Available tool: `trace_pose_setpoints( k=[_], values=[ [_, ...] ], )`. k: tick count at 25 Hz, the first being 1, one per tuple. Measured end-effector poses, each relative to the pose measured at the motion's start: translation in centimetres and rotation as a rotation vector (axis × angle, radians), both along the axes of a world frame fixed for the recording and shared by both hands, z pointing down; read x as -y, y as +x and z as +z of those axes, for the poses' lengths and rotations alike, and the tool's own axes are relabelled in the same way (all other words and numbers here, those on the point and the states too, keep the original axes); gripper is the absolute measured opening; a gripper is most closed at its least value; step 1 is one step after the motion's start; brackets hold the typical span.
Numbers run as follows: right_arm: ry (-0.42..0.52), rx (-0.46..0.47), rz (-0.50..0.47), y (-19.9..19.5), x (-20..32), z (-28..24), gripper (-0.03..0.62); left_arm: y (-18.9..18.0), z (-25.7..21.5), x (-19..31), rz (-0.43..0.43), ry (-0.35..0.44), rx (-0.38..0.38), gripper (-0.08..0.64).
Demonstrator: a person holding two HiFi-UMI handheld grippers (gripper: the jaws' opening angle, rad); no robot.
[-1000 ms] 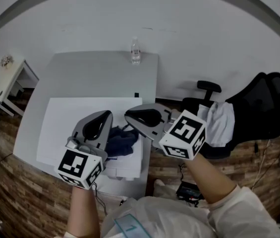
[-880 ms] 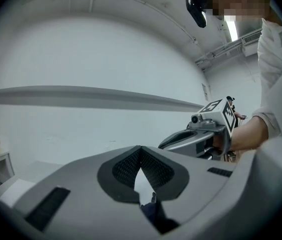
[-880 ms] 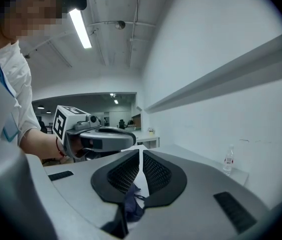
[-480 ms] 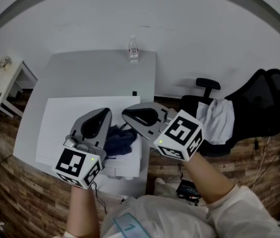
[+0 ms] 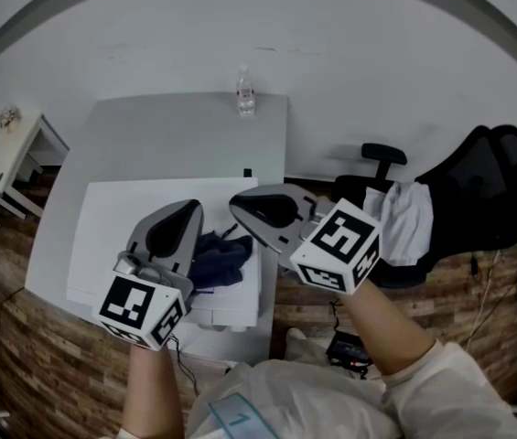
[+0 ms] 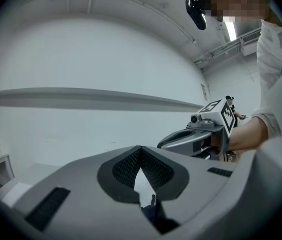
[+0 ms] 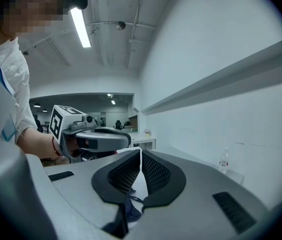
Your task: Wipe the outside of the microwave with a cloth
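A white microwave (image 5: 121, 231) stands on the grey table (image 5: 166, 135), and I look down on its top. A dark blue cloth (image 5: 217, 259) lies crumpled on that top near its right edge. My left gripper (image 5: 185, 210) hovers level just left of the cloth with its jaws shut. My right gripper (image 5: 238, 207) hovers just right of it, also shut. In the left gripper view the pads meet at the tips (image 6: 140, 149) and a bit of cloth (image 6: 153, 215) shows through the gap behind them. The right gripper view shows the same: shut tips (image 7: 141, 151), cloth (image 7: 128, 209) in the gap behind.
A clear water bottle (image 5: 245, 94) stands at the table's far edge, by the white wall. A black office chair (image 5: 487, 190) with a white garment (image 5: 404, 222) is to the right. A small white side table (image 5: 6, 149) is at the left. The floor is wooden.
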State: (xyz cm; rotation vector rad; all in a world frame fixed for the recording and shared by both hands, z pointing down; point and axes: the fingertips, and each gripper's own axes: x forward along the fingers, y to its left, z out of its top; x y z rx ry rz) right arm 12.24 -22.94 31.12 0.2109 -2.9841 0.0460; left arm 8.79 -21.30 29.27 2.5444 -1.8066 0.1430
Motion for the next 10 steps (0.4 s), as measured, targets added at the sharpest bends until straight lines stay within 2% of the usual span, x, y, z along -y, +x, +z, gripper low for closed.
trace_pose_setpoints(
  k=[10],
  values=[
    [-0.005,0.014,0.012,0.35,0.18,-0.14,0.038,0.07,-0.44,-0.21,0.002,0.016,0.001,0.002]
  ],
)
